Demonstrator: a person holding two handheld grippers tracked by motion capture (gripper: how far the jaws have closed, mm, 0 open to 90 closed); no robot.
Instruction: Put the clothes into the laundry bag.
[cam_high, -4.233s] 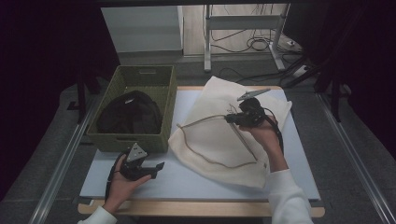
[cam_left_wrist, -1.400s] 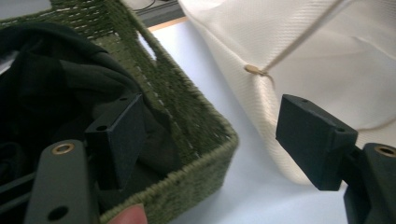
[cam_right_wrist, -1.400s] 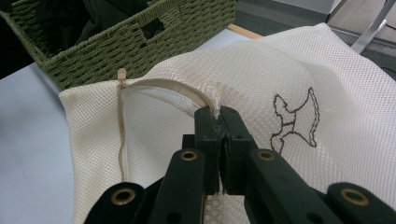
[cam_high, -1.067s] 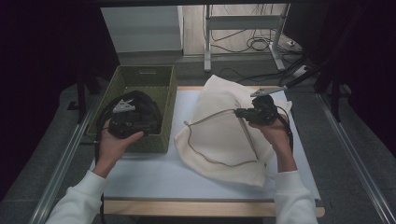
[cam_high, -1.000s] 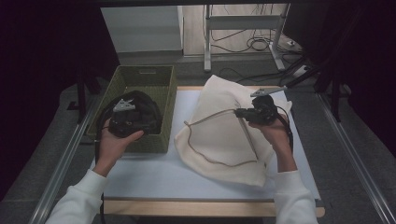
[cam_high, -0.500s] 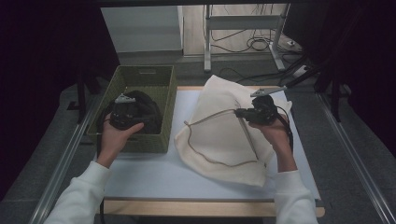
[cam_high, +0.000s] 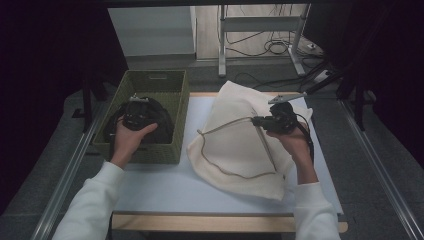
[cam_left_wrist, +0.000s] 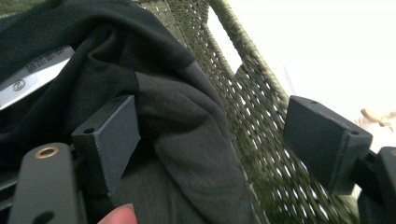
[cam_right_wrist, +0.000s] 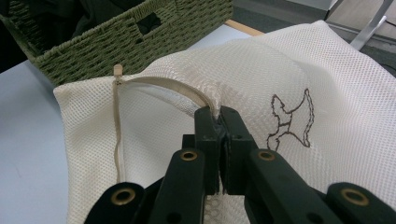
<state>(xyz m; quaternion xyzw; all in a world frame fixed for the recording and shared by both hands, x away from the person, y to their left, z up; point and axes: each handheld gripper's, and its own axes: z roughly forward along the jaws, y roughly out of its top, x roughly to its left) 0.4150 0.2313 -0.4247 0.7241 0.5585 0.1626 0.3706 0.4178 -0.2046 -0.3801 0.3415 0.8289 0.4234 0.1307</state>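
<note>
Right gripper (cam_right_wrist: 219, 116): jaws pinched fully together on the upper edge of the cream mesh bag (cam_right_wrist: 261, 74), right at the beige zipper band (cam_right_wrist: 159, 86); fabric lifted a little at the pinch. Zipper pull (cam_right_wrist: 117, 70) at the far end of the band, near the basket corner. Small brown outline print (cam_right_wrist: 289, 119) on the mesh just beside the jaws. In the high view, right gripper (cam_high: 260, 120) held over the bag's right half, right hand (cam_high: 287, 140) behind it, opening of the bag (cam_high: 240, 145) traced by the band curving across the fabric. Bag lay on the pale worktop (cam_high: 165, 185), right of centre, far end hanging past the back edge.

Left gripper (cam_left_wrist: 210, 135): jaws wide apart, nothing between the pads, left pad touching a fold of black garment (cam_left_wrist: 177, 140), right pad out over the woven wall of the green basket (cam_left_wrist: 252, 116). White label (cam_left_wrist: 32, 74) visible on the garment. Fingertip (cam_left_wrist: 116, 215) at bottom edge. In the high view, left gripper (cam_high: 136, 111) down inside the green basket (cam_high: 170, 90) on the black garment (cam_high: 157, 125), left hand (cam_high: 127, 142) gripping it from the near side. Basket at the worktop's left edge, just beside the bag, near corner close to touching it. White sleeves (cam_high: 90, 205) on both forearms.
</note>
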